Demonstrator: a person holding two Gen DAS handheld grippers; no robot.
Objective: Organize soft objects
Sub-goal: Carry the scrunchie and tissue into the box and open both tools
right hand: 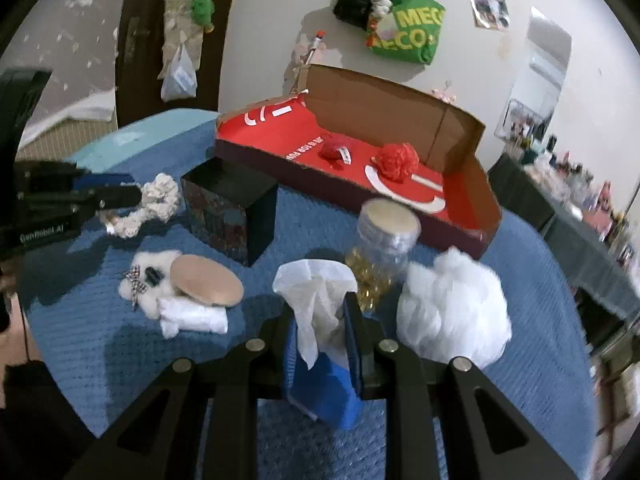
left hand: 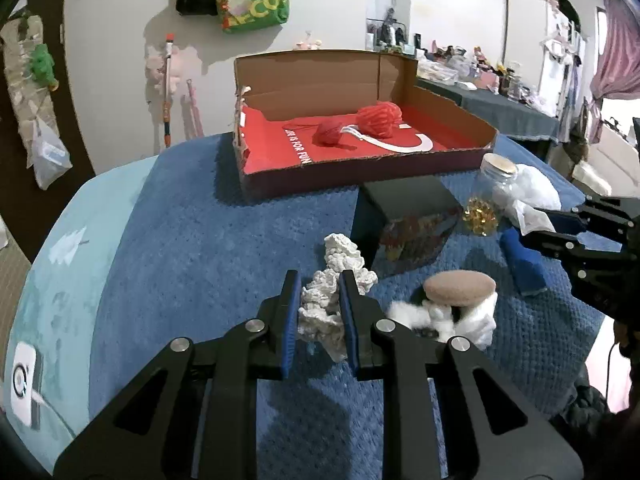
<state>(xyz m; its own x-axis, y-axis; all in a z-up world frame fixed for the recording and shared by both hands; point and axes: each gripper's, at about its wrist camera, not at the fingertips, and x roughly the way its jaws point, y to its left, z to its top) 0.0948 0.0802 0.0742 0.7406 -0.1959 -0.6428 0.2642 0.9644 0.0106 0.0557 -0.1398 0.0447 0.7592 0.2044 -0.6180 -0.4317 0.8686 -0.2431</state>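
My left gripper [left hand: 319,280] is shut on a white ruffled scrunchie [left hand: 326,308], which rests on the blue cloth; it also shows in the right wrist view [right hand: 154,204]. My right gripper [right hand: 322,304] is shut on a blue tissue pack [right hand: 328,384] with a white tissue [right hand: 316,284] sticking out, also seen from the left [left hand: 522,264]. The open cardboard box [left hand: 360,168] with a red lining holds a red mesh pouf [left hand: 380,118] and a small red soft item [left hand: 330,134]. A beige sponge [left hand: 460,288] lies on white fluffy items [left hand: 476,320].
A black box [left hand: 412,208] stands between the grippers and the cardboard box. A glass jar [right hand: 386,236] with gold beads and a white mesh pouf [right hand: 454,308] sit to the right. The blue cloth [left hand: 208,264] covers the table; a cluttered side table [left hand: 500,108] stands far right.
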